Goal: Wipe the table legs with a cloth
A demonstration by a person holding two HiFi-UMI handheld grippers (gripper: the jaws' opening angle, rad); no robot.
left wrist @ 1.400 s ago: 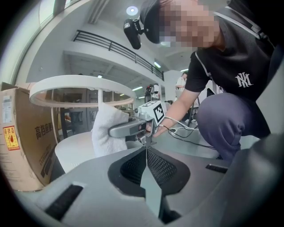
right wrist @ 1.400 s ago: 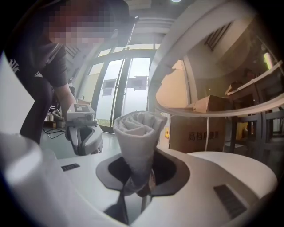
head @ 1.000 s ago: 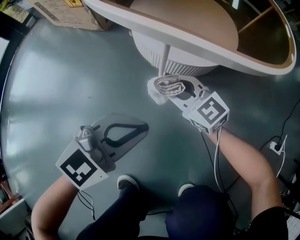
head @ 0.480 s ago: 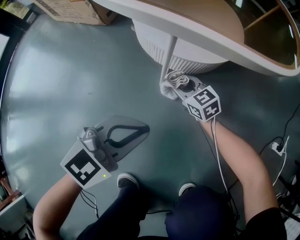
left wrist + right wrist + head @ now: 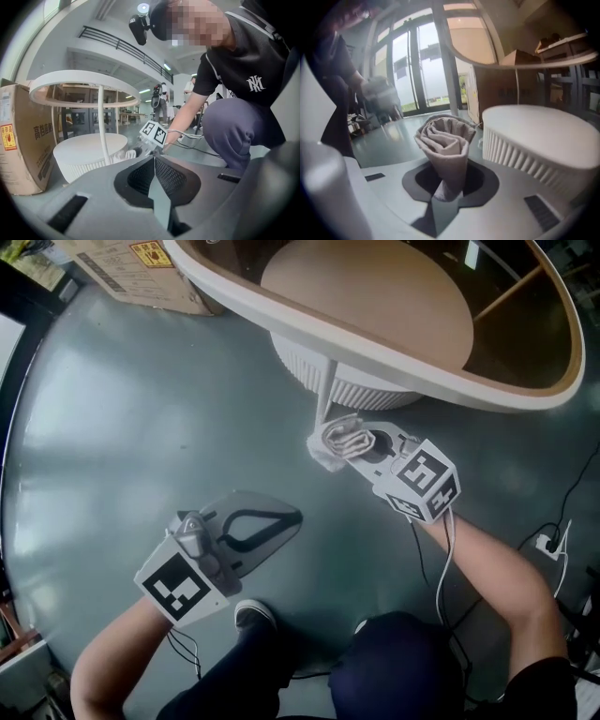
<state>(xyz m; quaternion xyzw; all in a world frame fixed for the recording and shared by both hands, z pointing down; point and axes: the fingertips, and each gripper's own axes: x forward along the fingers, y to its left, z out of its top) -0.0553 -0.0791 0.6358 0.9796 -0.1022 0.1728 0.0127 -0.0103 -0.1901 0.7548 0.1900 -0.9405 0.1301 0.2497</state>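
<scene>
Cloth [image 5: 339, 440], likely soft and light, bunched and pinched at its base by right gripper [image 5: 364, 442] jaws, just beside table leg [image 5: 325, 390]; left gripper [image 5: 289, 517] jaws pressed together, empty

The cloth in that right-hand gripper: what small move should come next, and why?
Probably nudge the right gripper forward until the cloth presses on the thin white table leg. Its jaws are shut on the bunched cloth, which sits just beside the leg, low down, and whether they touch isn't clear.
</scene>
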